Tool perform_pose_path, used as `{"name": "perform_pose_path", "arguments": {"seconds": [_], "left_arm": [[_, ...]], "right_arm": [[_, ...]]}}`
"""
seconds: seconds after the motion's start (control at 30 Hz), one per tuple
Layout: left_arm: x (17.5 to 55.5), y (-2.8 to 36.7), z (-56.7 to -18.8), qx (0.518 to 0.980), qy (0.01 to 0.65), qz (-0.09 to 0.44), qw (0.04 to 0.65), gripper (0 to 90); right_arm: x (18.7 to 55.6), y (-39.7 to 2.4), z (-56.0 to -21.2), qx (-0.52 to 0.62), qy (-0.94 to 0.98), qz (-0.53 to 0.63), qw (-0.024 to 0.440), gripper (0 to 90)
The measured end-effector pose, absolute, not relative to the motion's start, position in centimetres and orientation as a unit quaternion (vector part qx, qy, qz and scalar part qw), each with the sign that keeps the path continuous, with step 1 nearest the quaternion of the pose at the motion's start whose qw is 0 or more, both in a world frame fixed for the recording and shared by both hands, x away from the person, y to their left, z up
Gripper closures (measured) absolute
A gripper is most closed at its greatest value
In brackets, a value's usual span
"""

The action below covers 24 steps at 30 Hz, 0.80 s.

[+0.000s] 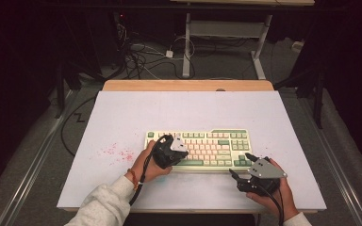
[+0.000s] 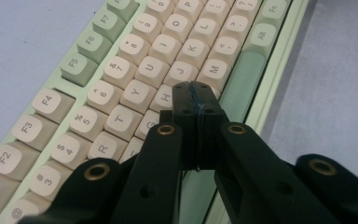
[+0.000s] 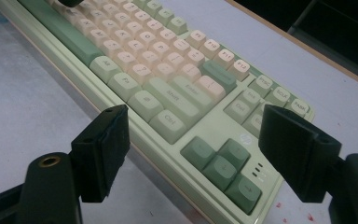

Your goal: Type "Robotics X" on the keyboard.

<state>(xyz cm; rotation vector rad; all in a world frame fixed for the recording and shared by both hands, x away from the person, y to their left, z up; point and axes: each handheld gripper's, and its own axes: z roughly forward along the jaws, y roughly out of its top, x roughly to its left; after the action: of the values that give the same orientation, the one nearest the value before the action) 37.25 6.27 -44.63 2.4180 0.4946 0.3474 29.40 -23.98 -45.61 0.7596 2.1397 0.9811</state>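
A pale green keyboard (image 1: pixel 212 147) with cream and green keys lies in the middle of the white table top (image 1: pixel 136 113). My left gripper (image 2: pixel 196 93) is shut with nothing between its pads, its tips low over the letter keys of the keyboard (image 2: pixel 121 74) near H and B, just above the green space bar (image 2: pixel 240 84). In the high view the left gripper (image 1: pixel 173 151) sits over the keyboard's left half. My right gripper (image 1: pixel 241 165) is open, held near the keyboard's front right corner. Between its fingers (image 3: pixel 102 149) I see the arrow keys (image 3: pixel 223 163).
Red specks (image 1: pixel 118 151) stain the table top left of the keyboard. A wooden strip (image 1: pixel 188 85) runs along the far edge. Beyond it are cables and desk legs (image 1: pixel 186 47) on the floor. Bare table surface lies behind and to both sides of the keyboard.
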Motion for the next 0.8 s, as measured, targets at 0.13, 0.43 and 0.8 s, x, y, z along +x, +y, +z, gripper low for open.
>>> {"name": "perform_pose_path", "arguments": {"seconds": [0.13,0.43,0.8], "left_arm": [[37.3,6.0,-44.8,0.922,0.187,0.133,0.311,87.1],[37.2,6.1,-44.6,0.920,0.184,0.141,0.315,86.8],[36.8,8.1,-42.9,0.904,0.187,0.165,0.348,82.5]], "right_arm": [[29.4,-23.9,-45.6,0.290,0.819,0.373,0.327,25.4],[29.3,-23.9,-45.6,0.287,0.820,0.370,0.329,25.4],[29.3,-24.0,-45.5,0.288,0.818,0.373,0.331,25.4]]}}
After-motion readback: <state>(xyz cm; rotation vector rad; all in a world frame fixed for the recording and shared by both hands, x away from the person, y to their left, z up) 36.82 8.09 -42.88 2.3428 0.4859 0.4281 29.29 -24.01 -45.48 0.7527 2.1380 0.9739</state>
